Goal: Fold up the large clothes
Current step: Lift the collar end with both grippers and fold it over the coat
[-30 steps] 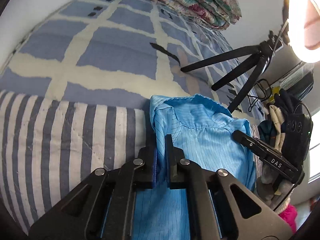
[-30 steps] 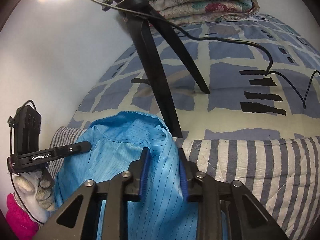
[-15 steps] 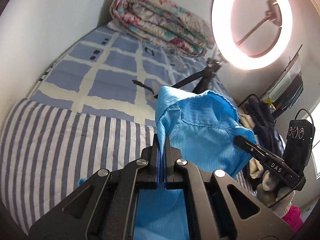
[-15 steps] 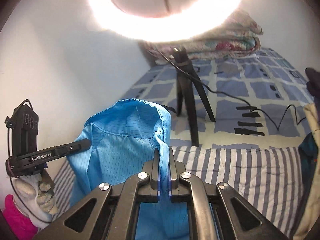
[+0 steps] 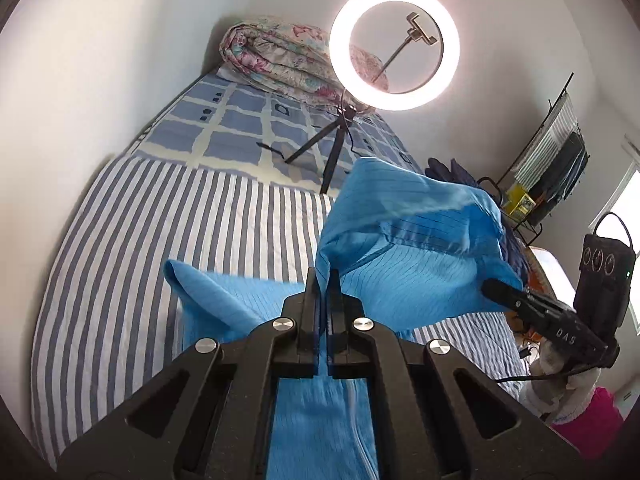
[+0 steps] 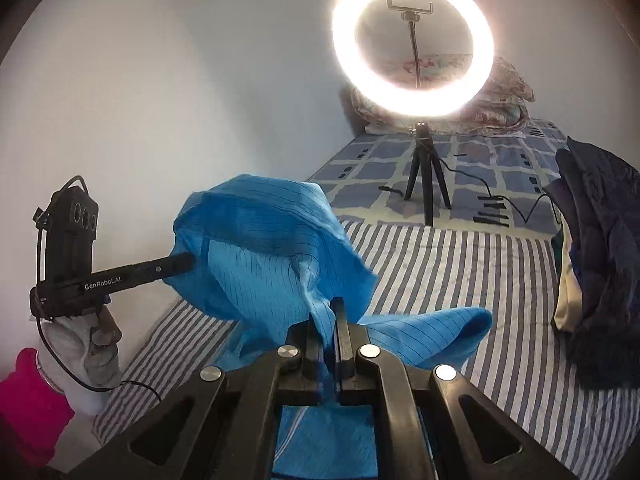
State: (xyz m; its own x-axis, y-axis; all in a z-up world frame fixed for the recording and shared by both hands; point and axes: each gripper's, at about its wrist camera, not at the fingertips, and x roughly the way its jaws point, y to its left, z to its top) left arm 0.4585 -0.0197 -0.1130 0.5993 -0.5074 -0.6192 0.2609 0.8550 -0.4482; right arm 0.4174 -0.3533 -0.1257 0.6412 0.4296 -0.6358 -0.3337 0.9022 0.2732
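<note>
I had the left gripper pinched tight on the blue garment, the right gripper likewise clamped on it. The garment hung lifted between the 2 grippers, above the near part of the striped sheet. Ring light stood far, on the checked bedspread.

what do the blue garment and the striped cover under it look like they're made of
Blue garment: thin, smooth woven cloth, probably synthetic, with a slight sheen and fine dark grid lines; it billows and creases softly between the left gripper and right gripper. Striped cover: matte, soft fabric, likely cotton, apparently quilted, judging by faint puckered seams.
</note>
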